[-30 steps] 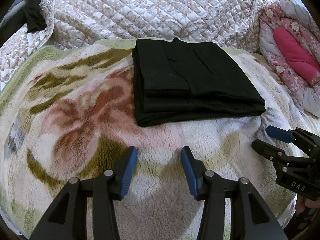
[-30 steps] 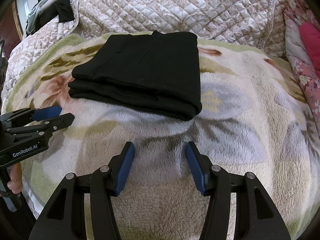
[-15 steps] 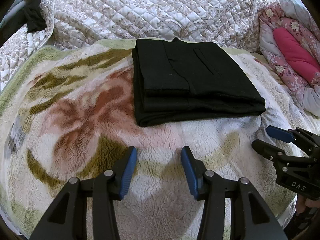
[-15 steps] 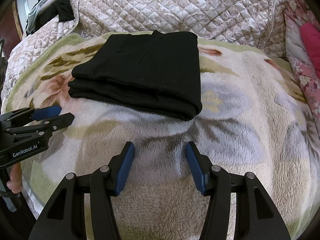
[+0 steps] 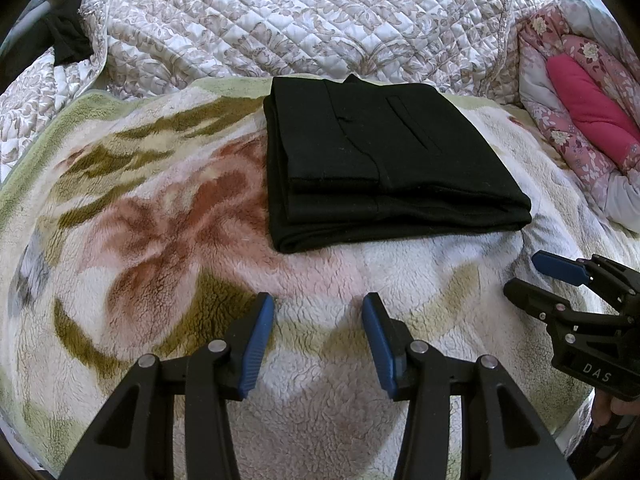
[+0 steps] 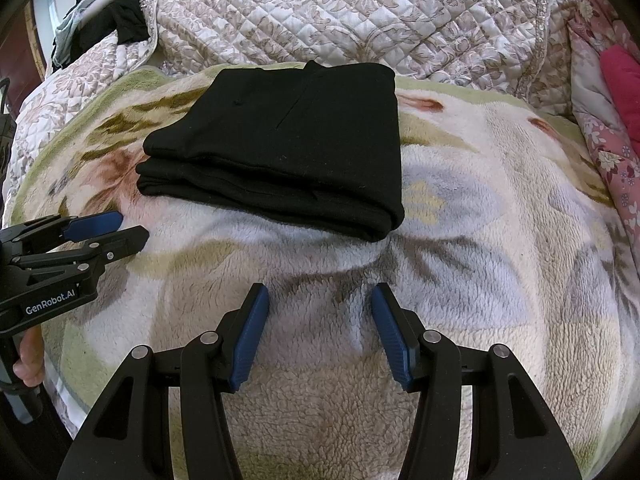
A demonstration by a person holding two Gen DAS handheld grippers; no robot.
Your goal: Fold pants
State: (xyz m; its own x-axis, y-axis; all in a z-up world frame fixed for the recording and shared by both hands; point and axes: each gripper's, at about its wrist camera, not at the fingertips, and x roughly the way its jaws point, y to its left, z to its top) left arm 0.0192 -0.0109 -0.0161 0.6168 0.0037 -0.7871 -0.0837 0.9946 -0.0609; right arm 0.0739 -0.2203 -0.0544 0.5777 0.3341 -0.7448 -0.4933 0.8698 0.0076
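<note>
The black pants [image 5: 384, 164] lie folded into a neat rectangular stack on the fleece floral blanket [image 5: 152, 216]. They also show in the right wrist view [image 6: 288, 148]. My left gripper [image 5: 318, 312] is open and empty, held over the blanket a short way in front of the stack's near edge. My right gripper [image 6: 320, 304] is open and empty, also short of the stack. The right gripper shows at the right edge of the left wrist view [image 5: 536, 276]. The left gripper shows at the left edge of the right wrist view [image 6: 120, 228].
A quilted beige bedspread [image 5: 304, 20] rises behind the blanket. A pink floral quilt with a magenta pillow [image 5: 588, 104] lies at the right. Dark clothes [image 6: 120, 20] hang at the far left. The blanket's near edge drops off by the person's hand [image 6: 28, 356].
</note>
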